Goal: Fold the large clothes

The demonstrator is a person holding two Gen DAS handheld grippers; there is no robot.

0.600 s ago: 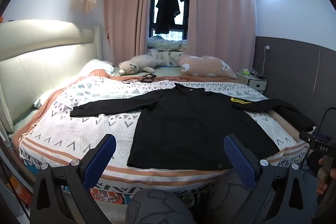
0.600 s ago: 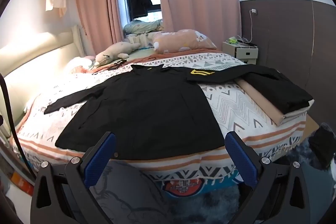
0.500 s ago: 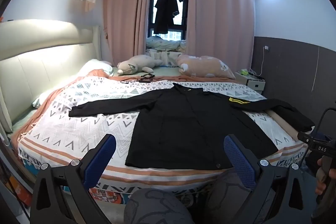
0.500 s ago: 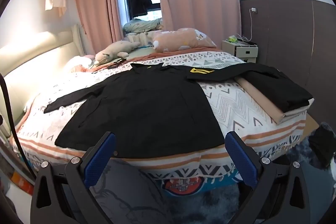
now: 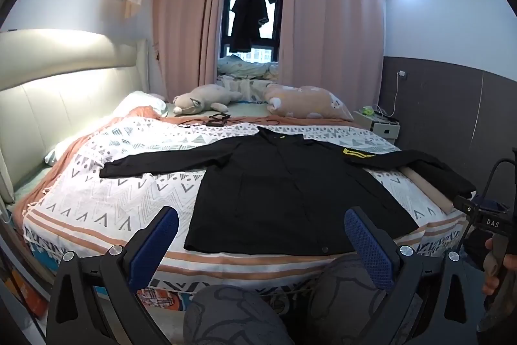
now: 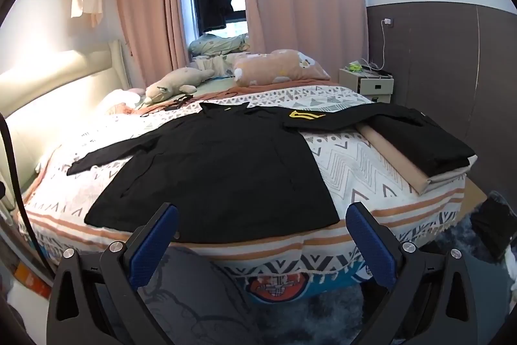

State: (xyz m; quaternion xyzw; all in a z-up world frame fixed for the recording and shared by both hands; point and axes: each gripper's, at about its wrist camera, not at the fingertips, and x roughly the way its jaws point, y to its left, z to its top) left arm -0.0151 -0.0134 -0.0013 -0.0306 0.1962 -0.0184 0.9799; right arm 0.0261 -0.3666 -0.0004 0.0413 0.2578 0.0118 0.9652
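Tongs first: the left gripper (image 5: 261, 243) and right gripper (image 6: 261, 243) both gape wide with nothing between the pads, hanging short of the bed (image 5: 97, 199). The black jacket (image 5: 290, 193) lies flat on its patterned cover, sleeves spread. It looks soft, limp and fairly light; pinching the hem corners or sleeve cuffs seems best

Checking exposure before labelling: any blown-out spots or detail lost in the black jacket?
Left wrist view: lit headboard bright, jacket nearly featureless black, fisheye bends the walls. Right wrist view: headboard clips to white, jacket folds faint; open tongs sharp in both views.
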